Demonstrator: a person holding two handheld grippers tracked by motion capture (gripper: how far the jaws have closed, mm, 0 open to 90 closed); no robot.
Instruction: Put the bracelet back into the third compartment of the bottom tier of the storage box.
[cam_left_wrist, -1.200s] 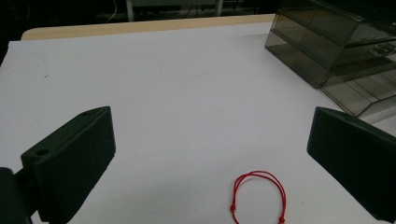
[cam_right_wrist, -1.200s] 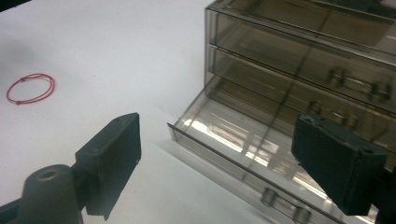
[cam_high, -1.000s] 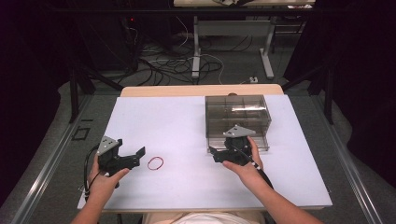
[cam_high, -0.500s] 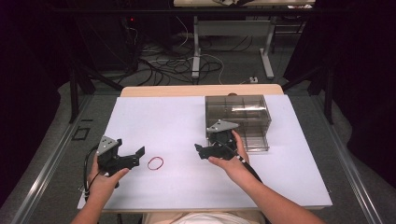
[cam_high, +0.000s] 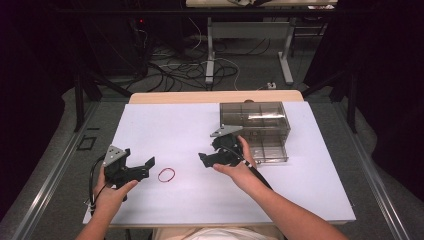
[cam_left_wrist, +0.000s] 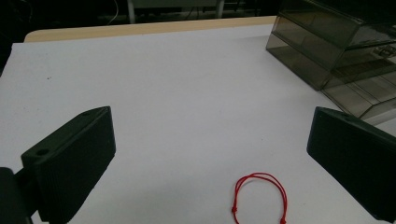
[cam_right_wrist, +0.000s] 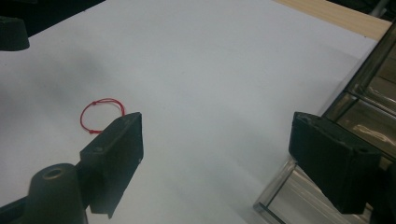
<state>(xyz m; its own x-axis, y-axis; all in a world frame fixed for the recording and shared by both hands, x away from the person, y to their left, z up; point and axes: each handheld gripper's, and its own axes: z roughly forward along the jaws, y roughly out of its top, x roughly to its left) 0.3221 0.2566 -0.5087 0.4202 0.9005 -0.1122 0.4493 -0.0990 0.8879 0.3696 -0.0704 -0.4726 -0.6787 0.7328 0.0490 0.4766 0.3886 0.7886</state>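
Your left gripper (cam_high: 142, 166) rests low at the near left of the white table (cam_high: 165, 125), jaws spread wide and empty, pointed across the sheet so that the red string loop (cam_high: 166, 174) lies just ahead of it and a little to the right; that looks like a ready stance for a pickup, since in the left gripper view the red string loop (cam_left_wrist: 259, 197) sits flat on the table between the two jaws and close in, slightly nearer the right-hand one. Your right gripper (cam_high: 212, 156) is held above the middle of the table, just in front of the smoky clear drawer box (cam_high: 255, 120), whose bottom drawer (cam_high: 267, 150) stands pulled out toward you, probably left that way to receive something. Its jaws are also apart and hold nothing. From the right gripper view the loop (cam_right_wrist: 102, 114) lies flat beyond the left-hand jaw, well off the line between the jaws, so you would have to swing that gripper toward the loop before closing. The loop touches neither gripper and lies between the two, nearer your left.
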